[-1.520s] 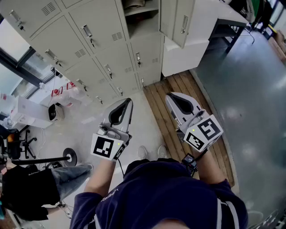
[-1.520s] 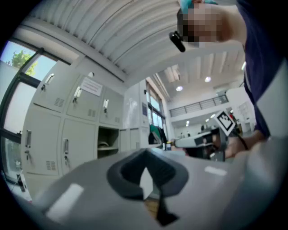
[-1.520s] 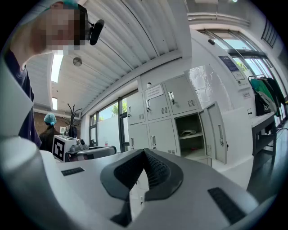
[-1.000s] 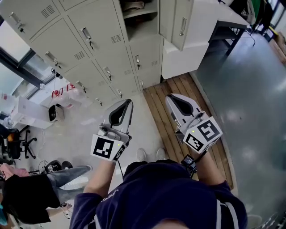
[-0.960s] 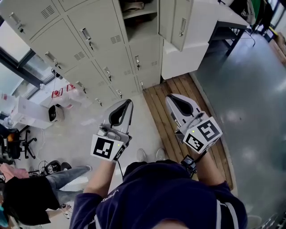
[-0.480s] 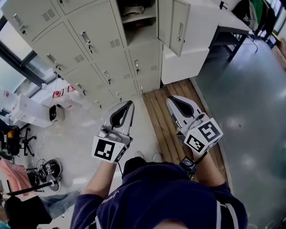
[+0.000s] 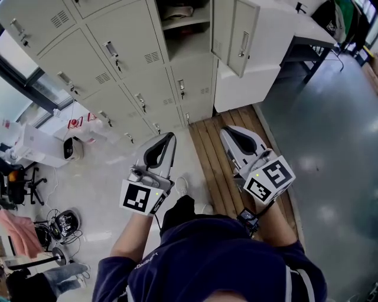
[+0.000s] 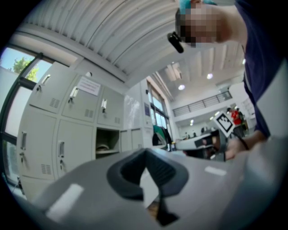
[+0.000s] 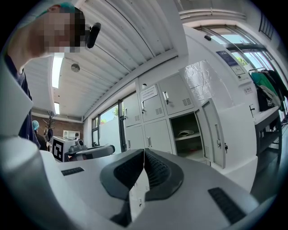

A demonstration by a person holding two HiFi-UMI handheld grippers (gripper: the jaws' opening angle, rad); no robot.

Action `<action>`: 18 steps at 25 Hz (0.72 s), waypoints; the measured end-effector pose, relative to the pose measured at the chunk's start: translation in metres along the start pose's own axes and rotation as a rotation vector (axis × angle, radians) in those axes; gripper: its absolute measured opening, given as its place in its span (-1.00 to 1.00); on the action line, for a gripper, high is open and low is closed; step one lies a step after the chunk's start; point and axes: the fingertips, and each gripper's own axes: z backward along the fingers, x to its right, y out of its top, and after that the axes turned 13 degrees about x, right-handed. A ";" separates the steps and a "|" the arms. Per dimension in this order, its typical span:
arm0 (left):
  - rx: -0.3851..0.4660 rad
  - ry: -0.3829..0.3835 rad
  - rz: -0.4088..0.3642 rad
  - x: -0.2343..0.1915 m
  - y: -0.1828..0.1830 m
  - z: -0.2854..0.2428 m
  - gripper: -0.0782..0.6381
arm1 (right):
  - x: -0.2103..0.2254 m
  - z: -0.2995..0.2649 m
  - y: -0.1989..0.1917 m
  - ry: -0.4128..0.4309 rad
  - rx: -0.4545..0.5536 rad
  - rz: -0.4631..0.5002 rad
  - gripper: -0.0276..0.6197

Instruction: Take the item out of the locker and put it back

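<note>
Grey metal locker bank (image 7: 127, 44): one compartment open, pale rounded item (image 7: 177, 10) on its shelf. Grey left gripper (image 7: 170, 135), grey right gripper (image 7: 225, 129): jaws pressed together, empty.

Top centre: open locker (image 7: 190, 41); its shelf (image 7: 188, 22) carries a pale item (image 7: 177, 10); below, wooden slat platform (image 7: 214, 141) lies on floor (image 7: 100, 177)

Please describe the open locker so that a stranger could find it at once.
Look at the wall of pale grey lockers. At its right end, one compartment stands with its door swung open. Only it shows a shelf with a pale item on it.
</note>
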 end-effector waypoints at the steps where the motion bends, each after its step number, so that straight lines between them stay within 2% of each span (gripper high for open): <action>1: 0.002 -0.001 0.002 -0.005 -0.002 -0.003 -0.77 | 0.003 -0.005 -0.002 -0.003 -0.001 0.000 -0.89; 6: 0.000 -0.013 0.007 -0.040 -0.017 -0.019 -0.77 | 0.021 -0.037 -0.014 -0.023 -0.010 -0.001 -0.89; 18: 0.028 -0.031 0.042 -0.156 -0.043 -0.062 -0.77 | 0.050 -0.152 -0.042 -0.060 -0.023 0.017 -0.89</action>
